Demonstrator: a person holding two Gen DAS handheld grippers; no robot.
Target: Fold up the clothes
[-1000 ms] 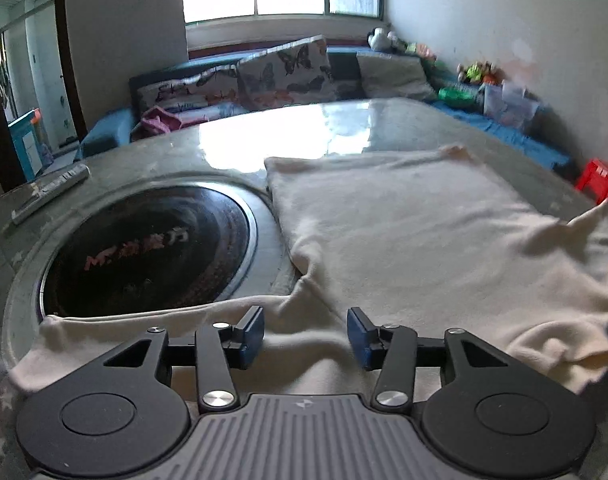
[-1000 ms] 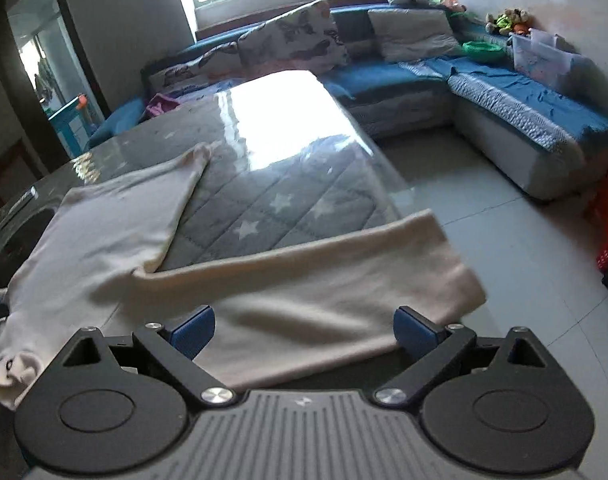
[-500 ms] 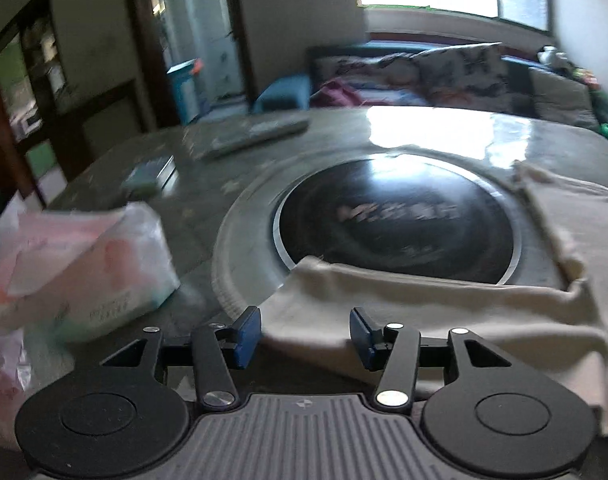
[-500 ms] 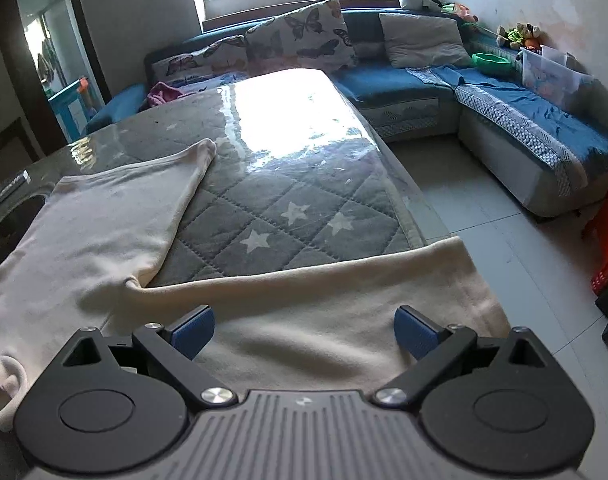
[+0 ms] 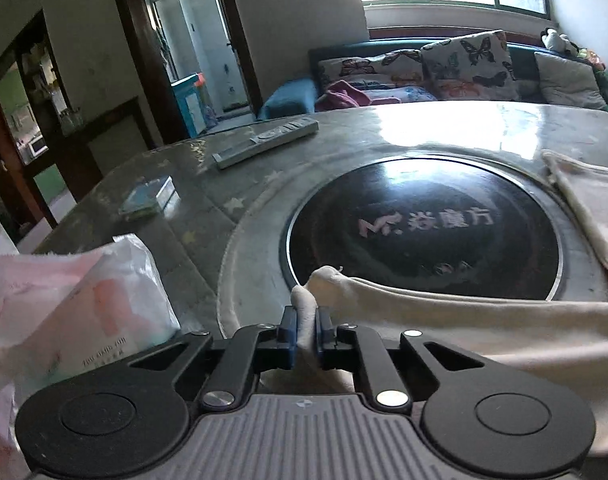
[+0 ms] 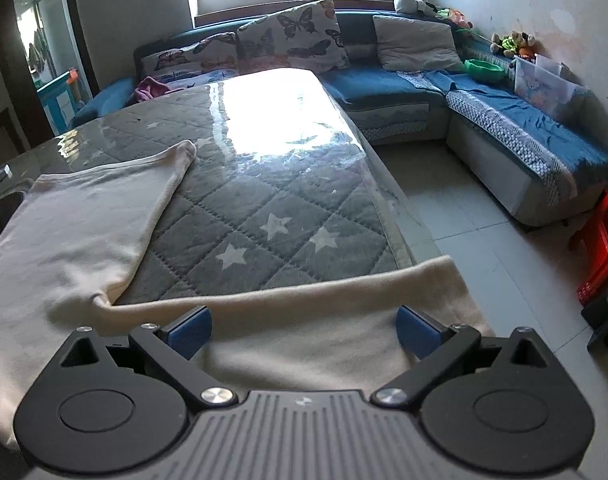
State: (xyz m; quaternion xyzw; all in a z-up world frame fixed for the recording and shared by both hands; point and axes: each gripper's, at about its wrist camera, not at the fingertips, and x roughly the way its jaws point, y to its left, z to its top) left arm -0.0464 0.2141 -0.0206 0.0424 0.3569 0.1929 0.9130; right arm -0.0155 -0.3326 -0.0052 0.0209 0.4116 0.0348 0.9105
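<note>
Cream garment (image 5: 484,332), spread flat on table (image 6: 263,184); fold at its opening step

Left gripper (image 5: 304,334) clenched on sleeve end at near left, beside black inset hob (image 5: 424,236); right gripper (image 6: 304,330) released, jaws wide over the other sleeve (image 6: 344,312) at the table's right edge. Next, by judgement: right closes on that sleeve, both carry inward

The table (image 6: 263,184) wore a grey quilted star cover under clear plastic, with a round black glass plate (image 5: 424,232) set in it. On it lay a cream garment (image 6: 83,232), a remote (image 5: 265,142), a small box (image 5: 147,198) and a tissue pack (image 5: 75,308).
</note>
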